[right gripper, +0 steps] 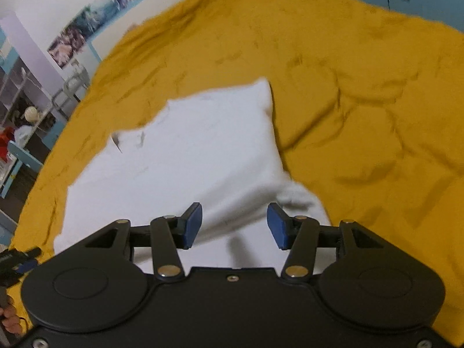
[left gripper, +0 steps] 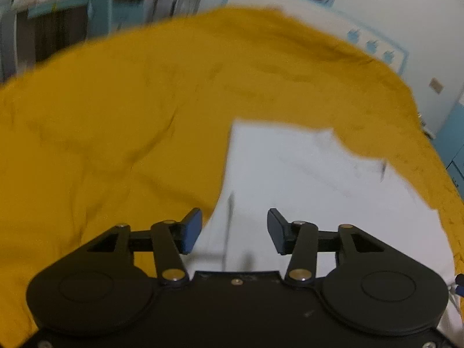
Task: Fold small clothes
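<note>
Left wrist view: left gripper (left gripper: 234, 230) jaws spread, nothing held, white garment (left gripper: 304, 179) ahead. Right gripper (right gripper: 234, 226) likewise released above it on the yellow sheet (right gripper: 362, 87).

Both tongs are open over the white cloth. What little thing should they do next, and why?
Probably lower the right tongs onto the near edge of the white cloth and pinch it. Both the right and the left tongs are open and hold nothing, and the cloth lies flat on the yellow cover right under the right ones, so an edge has to be gripped before any fold.
</note>
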{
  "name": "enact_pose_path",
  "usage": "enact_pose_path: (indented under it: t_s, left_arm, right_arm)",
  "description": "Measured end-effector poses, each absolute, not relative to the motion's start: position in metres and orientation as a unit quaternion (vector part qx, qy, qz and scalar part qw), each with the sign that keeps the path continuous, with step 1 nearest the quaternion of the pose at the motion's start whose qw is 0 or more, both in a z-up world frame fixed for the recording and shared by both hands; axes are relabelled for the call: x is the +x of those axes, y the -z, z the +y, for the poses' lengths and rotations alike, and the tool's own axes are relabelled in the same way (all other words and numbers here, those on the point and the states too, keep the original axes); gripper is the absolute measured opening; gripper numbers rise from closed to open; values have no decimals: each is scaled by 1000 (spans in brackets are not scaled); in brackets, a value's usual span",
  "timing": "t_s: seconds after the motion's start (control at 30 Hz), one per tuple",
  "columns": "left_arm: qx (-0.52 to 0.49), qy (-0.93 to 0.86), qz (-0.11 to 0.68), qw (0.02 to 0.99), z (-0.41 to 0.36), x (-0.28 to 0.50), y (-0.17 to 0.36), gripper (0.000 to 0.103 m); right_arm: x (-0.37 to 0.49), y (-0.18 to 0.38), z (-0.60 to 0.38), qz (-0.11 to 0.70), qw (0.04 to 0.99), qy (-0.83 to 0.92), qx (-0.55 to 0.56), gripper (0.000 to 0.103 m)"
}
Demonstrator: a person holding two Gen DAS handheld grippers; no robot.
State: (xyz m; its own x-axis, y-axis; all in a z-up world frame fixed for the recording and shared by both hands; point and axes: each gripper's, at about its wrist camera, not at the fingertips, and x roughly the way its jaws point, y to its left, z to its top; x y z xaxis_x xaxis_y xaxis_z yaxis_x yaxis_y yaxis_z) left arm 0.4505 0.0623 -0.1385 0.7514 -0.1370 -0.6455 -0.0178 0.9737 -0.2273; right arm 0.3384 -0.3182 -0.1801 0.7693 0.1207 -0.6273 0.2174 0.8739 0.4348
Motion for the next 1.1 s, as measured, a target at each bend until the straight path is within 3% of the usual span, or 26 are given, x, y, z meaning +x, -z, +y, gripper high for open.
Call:
enact_pose_path:
  t_s: [0.13,0.3,0.53,0.7,0.97,1.1]
  left_arm:
    - [-91,77,343,932,39,462,132,53]
    - [-96,90,401,907,29,488,171,52]
    - [-75,79,425,899,37,495,205,55]
    - [-83,101,424,896,41,499,193,53]
    - [-82,168,383,905,82,423,113,74]
    - [-98,180,390,898,113,369,98,74]
  right_arm:
    - [343,168,-318,314,918,13,241,52]
    - [361,183,-320,332,910,-6,248,52]
    - [372,210,-331,354,898,10,262,41]
    - [369,203,-331,358,896,7,264,45]
    - [297,138,-327,318,919,-33,230,52]
    - [243,118,-330,316,925,-53,206,55]
